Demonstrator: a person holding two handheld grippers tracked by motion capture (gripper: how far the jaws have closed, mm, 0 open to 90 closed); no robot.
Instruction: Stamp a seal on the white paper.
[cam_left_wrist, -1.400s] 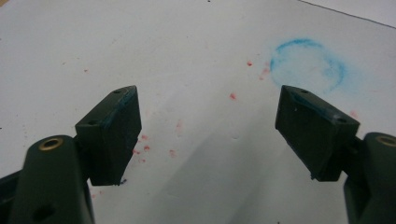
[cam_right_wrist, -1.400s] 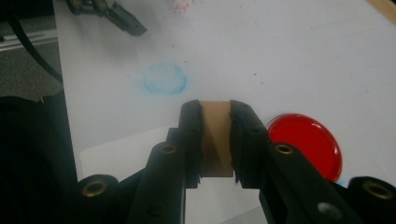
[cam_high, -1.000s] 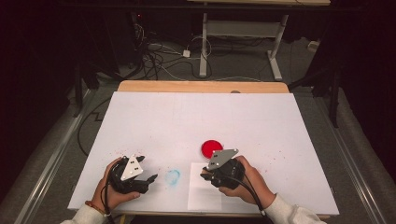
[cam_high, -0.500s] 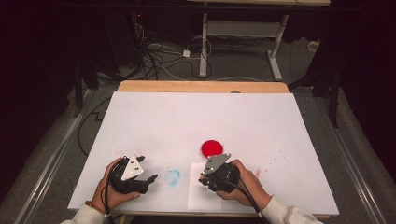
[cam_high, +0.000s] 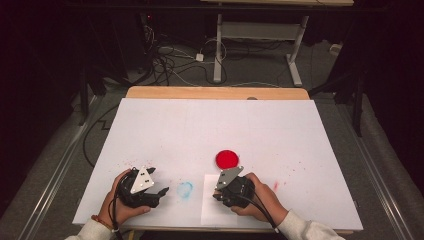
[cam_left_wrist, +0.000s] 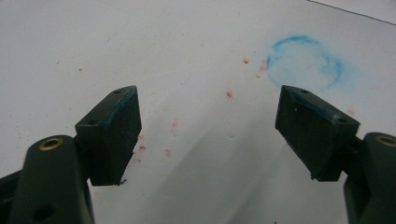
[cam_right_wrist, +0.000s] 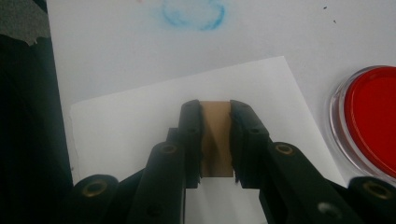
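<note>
Looks like a lab or test room, not a home. Dark all around, with black curtains (cam_high: 395, 75) at the sides. One wooden table (cam_high: 215, 92) under a big white sheet (cam_high: 220, 130), spotted with red specks and a blue ring stain (cam_high: 185, 189). Behind it, a tangle of cables (cam_high: 165, 55) and a white plug block (cam_high: 199, 57) on a grey carpet floor (cam_high: 65, 150). Farther back, the white metal legs of a desk frame (cam_high: 295, 55). Metal rails (cam_high: 42, 190) along both sides of the floor.
</note>
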